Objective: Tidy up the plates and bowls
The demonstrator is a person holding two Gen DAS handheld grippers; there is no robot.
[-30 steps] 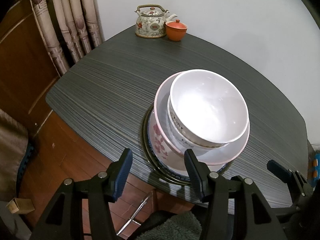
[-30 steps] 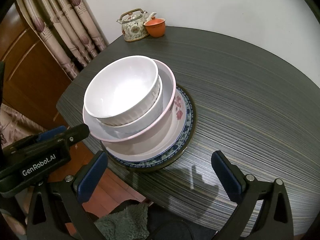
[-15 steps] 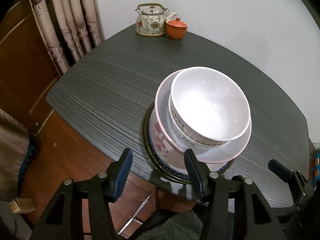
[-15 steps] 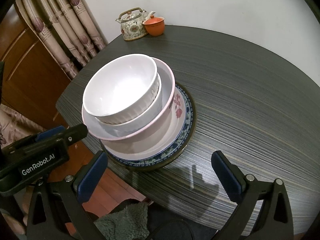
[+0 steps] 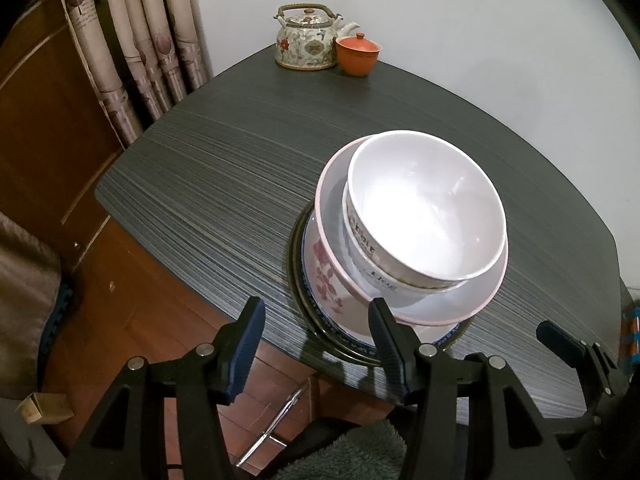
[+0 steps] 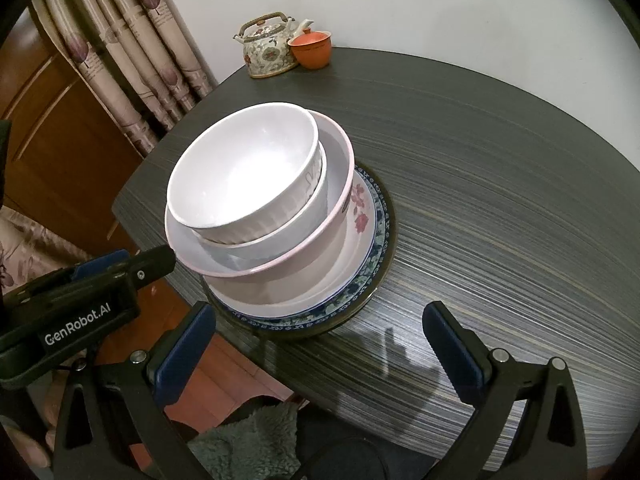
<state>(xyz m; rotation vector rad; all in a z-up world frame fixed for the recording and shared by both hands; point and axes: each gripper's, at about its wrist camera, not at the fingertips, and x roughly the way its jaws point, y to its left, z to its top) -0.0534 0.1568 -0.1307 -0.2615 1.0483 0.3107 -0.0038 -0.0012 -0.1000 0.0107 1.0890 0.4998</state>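
Both my grippers hang off the near edge of the table (image 6: 500, 184), empty. Left gripper (image 5: 316, 344): jaws apart, roughly half spread, nothing between them. Right gripper (image 6: 320, 344): jaws wide apart, nothing between them either.

The stack sits near the table's near edge. Top down: white bowl (image 5: 424, 208), a second bowl (image 6: 280, 240) nested under it, pink-rimmed bowl (image 5: 452, 300), flowered plate (image 6: 362, 208), then a blue-patterned plate (image 6: 376, 236) at the bottom. The top three lean toward the near left as the right wrist view shows them, off centre on the plates. The bottom plate looks close to the table edge.

My read: either the pile is done or it needs squaring up.

If I touch it:
- Work from the top, one piece at a time.
- Grip the top bowl by its rim, one jaw inside, one outside; lift straight up, no drag on the bowl below.
- Glazed rims likely slip, so close firmly.
- Don't push the pile sideways: it's top-heavy and would go off the near edge.
- Steady the lower plates with the other gripper.

Teapot (image 5: 306, 42) and orange cup (image 5: 357, 56) sit at the far edge, well apart.
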